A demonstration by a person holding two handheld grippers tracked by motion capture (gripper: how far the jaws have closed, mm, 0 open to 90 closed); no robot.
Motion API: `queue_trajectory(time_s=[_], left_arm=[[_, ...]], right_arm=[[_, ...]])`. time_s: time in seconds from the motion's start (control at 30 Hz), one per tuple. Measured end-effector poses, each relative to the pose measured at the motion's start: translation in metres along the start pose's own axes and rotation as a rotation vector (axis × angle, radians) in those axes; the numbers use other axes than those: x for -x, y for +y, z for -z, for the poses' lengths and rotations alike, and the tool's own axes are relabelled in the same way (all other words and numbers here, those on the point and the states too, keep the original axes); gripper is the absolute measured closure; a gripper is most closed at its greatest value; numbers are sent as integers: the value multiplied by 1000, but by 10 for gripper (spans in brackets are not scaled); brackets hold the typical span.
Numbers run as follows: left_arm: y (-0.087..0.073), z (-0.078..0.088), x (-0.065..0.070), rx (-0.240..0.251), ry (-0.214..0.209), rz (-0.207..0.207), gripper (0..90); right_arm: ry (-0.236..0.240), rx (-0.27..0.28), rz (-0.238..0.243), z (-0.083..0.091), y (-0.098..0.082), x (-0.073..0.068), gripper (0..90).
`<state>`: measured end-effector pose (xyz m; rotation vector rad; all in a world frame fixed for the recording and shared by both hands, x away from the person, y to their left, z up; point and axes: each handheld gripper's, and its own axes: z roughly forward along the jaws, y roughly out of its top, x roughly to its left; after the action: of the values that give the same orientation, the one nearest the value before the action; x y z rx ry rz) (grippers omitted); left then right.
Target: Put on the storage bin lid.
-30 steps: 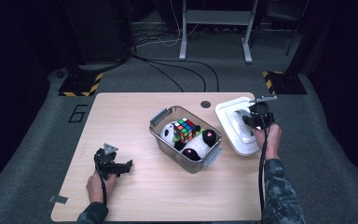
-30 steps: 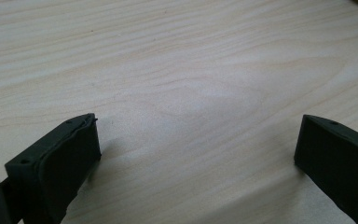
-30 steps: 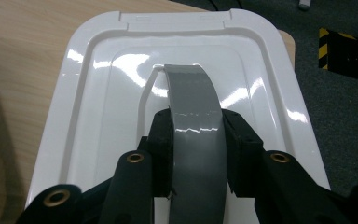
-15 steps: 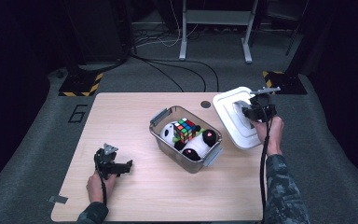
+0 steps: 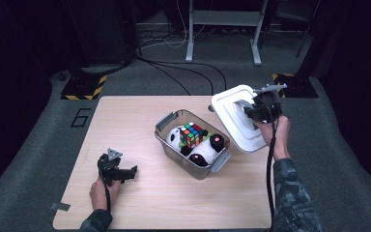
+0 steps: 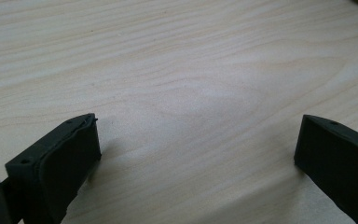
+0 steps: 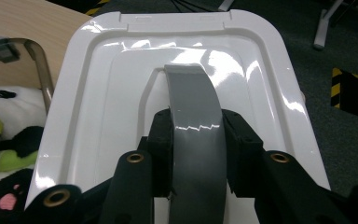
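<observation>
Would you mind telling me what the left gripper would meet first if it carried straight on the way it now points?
Probably the clear bin: in the high view the left gripper lies low over the table, aimed towards it. Its open jaws hold nothing, though depth is uncertain.

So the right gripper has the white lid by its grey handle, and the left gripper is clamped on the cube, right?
Not quite: the left gripper is open over bare table, as the left gripper view shows. The right gripper does hold the white lid by its grey handle.
</observation>
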<state>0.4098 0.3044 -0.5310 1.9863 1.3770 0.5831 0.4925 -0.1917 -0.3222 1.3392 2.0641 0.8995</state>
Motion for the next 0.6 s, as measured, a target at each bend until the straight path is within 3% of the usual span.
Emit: queue_trajectory(time_s=[0.6], left_arm=[[0,0,0,-1,1,-5,2]], right_arm=[[79,9,85,1,21,-49,671]])
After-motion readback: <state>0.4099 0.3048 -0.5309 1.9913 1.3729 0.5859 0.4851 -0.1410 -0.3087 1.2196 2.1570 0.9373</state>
